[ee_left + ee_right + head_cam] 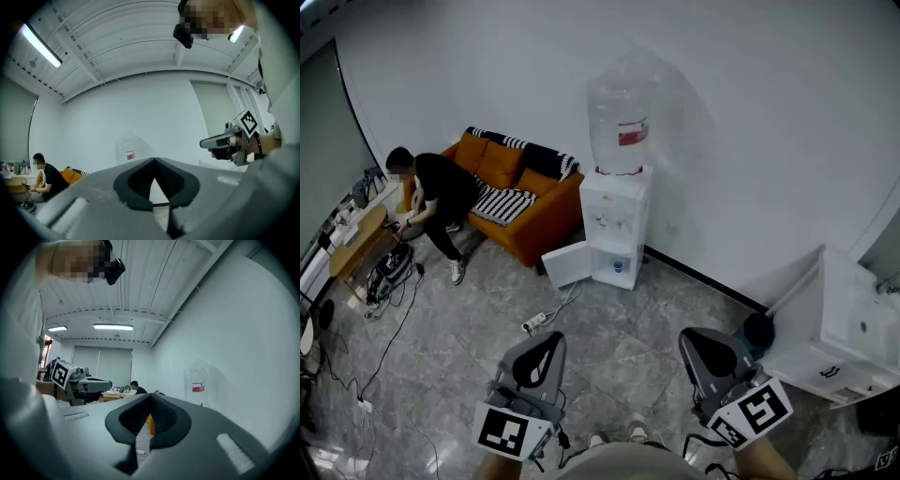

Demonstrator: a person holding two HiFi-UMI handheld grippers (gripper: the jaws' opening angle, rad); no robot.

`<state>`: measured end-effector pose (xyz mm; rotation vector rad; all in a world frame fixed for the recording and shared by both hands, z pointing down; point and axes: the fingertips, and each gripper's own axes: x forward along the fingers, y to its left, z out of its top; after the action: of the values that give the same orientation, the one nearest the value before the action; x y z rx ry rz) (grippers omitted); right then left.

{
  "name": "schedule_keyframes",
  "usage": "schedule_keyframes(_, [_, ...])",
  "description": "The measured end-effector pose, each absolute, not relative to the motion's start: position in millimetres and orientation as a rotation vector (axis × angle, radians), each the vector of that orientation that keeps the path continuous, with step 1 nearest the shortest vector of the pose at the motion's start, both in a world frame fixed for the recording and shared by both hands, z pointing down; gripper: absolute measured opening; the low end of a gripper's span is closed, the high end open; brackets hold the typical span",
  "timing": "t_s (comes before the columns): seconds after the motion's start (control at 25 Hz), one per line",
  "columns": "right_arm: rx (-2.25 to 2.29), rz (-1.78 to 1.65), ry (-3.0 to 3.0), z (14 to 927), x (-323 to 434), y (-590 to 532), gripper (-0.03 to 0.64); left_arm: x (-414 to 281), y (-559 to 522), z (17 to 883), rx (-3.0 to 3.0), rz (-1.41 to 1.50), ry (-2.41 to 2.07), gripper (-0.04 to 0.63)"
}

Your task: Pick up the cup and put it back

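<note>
The cup cannot be picked out for certain. The only candidate is a small pale-blue thing in the open lower compartment of the water dispenser, too small to tell what it is. The compartment's door is swung open to the left, its lower edge near the floor. A large clear bottle with a red label sits upside down on top of the dispenser, which stands against the white wall.

A white power strip lies on the tiled floor in front of the dispenser, its cable running toward it. To the left is an orange sofa with striped cushions. A person in dark clothes sits on its end, bent toward a low wooden worktop cluttered with small items. At the right edge stands a white cabinet unit, with a dark round thing at its foot.

Both grippers are held low in the foreground, well apart from the dispenser and pointing toward it. The left gripper has its fingers clenched together, tips meeting, with nothing between them. The right gripper is the same, fingers pressed together and empty. Each carries its marker cube at the rear.
</note>
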<state>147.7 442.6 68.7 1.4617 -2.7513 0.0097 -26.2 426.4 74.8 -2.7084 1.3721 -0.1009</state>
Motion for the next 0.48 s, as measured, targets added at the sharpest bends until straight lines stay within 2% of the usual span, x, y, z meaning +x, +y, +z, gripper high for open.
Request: schedule_keyframes(0.48, [1.500,0.044,-2.804,60.5,165.2,451.3,0.003,-10.9,436.6,71.0,-2.718,-0.137,1.381,0.003])
